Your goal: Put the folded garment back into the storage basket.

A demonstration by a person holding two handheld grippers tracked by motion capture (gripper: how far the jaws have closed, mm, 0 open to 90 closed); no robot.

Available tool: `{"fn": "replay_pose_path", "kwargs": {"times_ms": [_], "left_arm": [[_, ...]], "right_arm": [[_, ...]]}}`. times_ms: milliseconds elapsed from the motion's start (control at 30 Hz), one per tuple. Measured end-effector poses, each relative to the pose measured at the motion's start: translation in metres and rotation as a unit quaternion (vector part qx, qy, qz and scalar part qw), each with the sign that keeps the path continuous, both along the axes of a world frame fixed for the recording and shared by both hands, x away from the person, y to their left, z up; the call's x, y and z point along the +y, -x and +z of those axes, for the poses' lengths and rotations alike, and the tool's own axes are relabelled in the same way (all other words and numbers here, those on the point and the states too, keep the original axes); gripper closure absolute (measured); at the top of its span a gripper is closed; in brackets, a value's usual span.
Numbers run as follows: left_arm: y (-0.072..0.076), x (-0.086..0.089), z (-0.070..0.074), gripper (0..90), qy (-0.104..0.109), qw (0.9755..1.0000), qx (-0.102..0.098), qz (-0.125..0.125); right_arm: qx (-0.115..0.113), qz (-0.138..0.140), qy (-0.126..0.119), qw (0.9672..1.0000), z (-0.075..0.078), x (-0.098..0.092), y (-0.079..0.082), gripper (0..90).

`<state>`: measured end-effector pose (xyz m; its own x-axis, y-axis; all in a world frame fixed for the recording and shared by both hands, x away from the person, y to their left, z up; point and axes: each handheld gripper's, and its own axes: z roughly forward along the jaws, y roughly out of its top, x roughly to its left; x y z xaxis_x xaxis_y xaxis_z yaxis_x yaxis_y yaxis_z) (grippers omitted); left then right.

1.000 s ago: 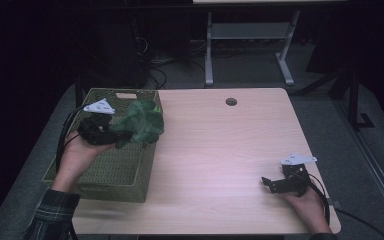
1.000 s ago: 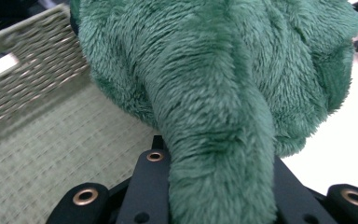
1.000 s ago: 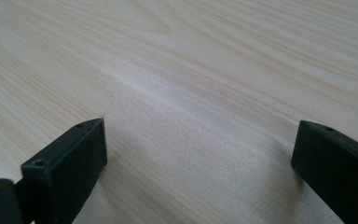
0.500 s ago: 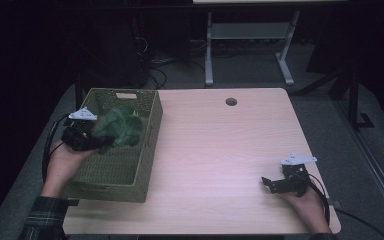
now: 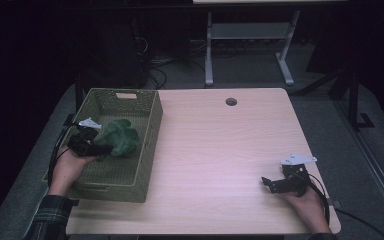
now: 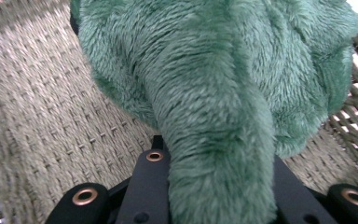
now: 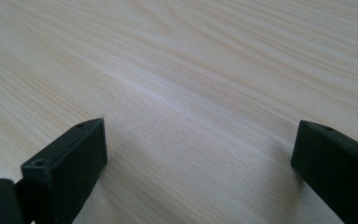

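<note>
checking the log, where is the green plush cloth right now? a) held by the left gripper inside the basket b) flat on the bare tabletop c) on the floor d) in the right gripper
a: the left gripper is shut on the green plush cloth over the woven basket floor.

Found no readable text, label, brand, number or sign anywhere: none on the desk (image 5: 220, 150), none on the woven basket (image 5: 150, 125), none on the green plush (image 6: 223, 93).
</note>
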<state>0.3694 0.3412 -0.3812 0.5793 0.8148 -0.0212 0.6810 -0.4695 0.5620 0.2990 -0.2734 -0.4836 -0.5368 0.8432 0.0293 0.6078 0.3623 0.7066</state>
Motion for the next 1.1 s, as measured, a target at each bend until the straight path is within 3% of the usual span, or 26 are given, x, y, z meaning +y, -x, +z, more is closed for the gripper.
{"fn": "replay_pose_path", "kwargs": {"times_ms": [333,467,633,867,900,967,1100], "left_arm": [[-0.006,-0.003,-0.02,74.8,-0.023,0.9991,0.035,-0.001],[-0.008,-0.004,-0.024,69.9,-0.029,0.9984,0.047,-0.009],[-0.008,-0.002,-0.025,57.2,-0.024,0.9986,0.046,-0.012],[-0.008,0.0,-0.024,25.4,-0.016,0.9993,0.034,-0.004],[-0.007,0.001,-0.023,25.4,-0.013,0.9995,0.029,-0.005],[-0.006,0.001,-0.021,16.5,-0.014,0.9996,0.023,-0.009],[-0.002,0.001,-0.012,14.5,-0.005,0.9999,0.002,-0.014]], "right_arm": [[0.0,0.0,0.0,1.0,0.0,0.0,0.0,3.0],[0.0,-0.001,0.0,1.0,0.0,0.0,0.0,3.1],[0.0,-0.002,0.0,1.0,0.0,0.0,0.0,3.1],[0.0,-0.002,0.0,1.0,0.0,0.0,0.0,3.1],[0.0,-0.002,0.0,1.0,0.0,0.0,0.0,3.1],[0.0,-0.002,0.0,1.0,0.0,0.0,0.0,3.1],[0.0,-0.002,0.0,1.0,0.0,0.0,0.0,3.1]]}}
